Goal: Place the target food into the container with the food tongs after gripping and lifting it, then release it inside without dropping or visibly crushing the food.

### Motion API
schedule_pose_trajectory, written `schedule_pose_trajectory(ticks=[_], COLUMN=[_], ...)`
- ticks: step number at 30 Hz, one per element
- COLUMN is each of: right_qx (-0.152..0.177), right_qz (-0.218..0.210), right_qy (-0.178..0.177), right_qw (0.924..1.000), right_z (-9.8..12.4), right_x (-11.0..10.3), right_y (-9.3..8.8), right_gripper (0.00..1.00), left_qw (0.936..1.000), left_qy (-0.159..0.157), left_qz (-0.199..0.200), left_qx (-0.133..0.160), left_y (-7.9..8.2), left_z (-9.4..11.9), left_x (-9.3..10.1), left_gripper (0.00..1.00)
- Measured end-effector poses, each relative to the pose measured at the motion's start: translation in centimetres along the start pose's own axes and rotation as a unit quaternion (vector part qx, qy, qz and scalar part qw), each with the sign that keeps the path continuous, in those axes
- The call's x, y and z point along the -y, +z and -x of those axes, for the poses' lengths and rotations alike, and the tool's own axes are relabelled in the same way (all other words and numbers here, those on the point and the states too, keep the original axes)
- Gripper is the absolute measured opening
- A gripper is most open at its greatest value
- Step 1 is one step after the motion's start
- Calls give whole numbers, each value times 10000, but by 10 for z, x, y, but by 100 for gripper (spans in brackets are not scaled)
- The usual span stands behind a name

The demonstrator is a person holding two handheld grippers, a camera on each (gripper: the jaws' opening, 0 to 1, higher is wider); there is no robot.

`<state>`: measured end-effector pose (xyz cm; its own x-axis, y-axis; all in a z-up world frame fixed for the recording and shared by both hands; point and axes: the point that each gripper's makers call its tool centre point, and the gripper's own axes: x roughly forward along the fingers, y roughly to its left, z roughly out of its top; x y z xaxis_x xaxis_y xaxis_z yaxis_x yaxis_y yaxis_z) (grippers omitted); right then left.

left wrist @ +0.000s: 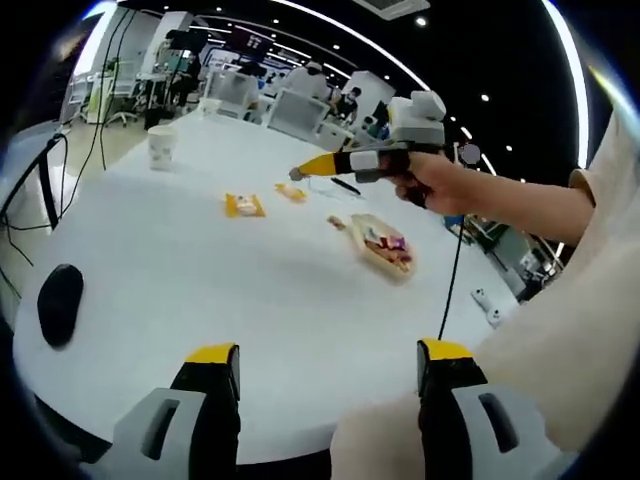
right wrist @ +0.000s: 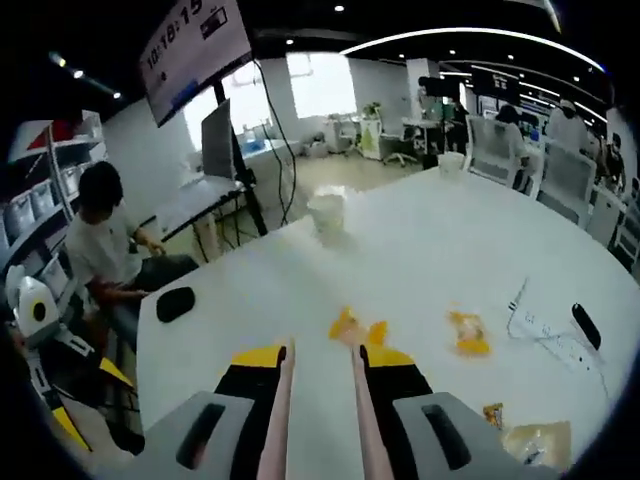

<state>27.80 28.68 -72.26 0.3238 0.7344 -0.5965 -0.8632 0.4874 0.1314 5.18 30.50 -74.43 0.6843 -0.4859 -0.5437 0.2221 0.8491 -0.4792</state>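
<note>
Tongs [right wrist: 318, 400] pinched in my right gripper [right wrist: 320, 375] are nearing soft, crushable food [right wrist: 345, 325]; I'm planning a gentle mid-piece squeeze, left gripper [left wrist: 325, 365] hanging open.

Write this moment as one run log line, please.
left gripper: open | right gripper: shut on food tongs | yellow food piece: at tongs tips, grip unclear | container: apart, on table

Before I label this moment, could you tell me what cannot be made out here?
1. Right gripper view: the container is cut off by the lower edge.
2. Right gripper view: whether the tips of the food tongs touch the yellow food; the two overlap there.
3. Left gripper view: what lies in the container is too small to identify.
</note>
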Motion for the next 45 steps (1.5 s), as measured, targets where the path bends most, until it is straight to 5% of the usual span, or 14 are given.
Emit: schedule_pose_trajectory(ticks=[18, 45], right_qx=[-510, -971], right_qz=[1351, 2098], right_qy=[163, 347], right_qw=[9894, 9723], right_z=[-25, -65], right_x=[16, 37], right_y=[-1, -13], right_gripper=[29, 29], left_qw=[9997, 9985], left_qy=[88, 222], left_qz=[235, 485], left_qx=[44, 116], left_y=[-4, -5], left_z=[-4, -5], left_x=[-10, -21], left_gripper=[71, 71])
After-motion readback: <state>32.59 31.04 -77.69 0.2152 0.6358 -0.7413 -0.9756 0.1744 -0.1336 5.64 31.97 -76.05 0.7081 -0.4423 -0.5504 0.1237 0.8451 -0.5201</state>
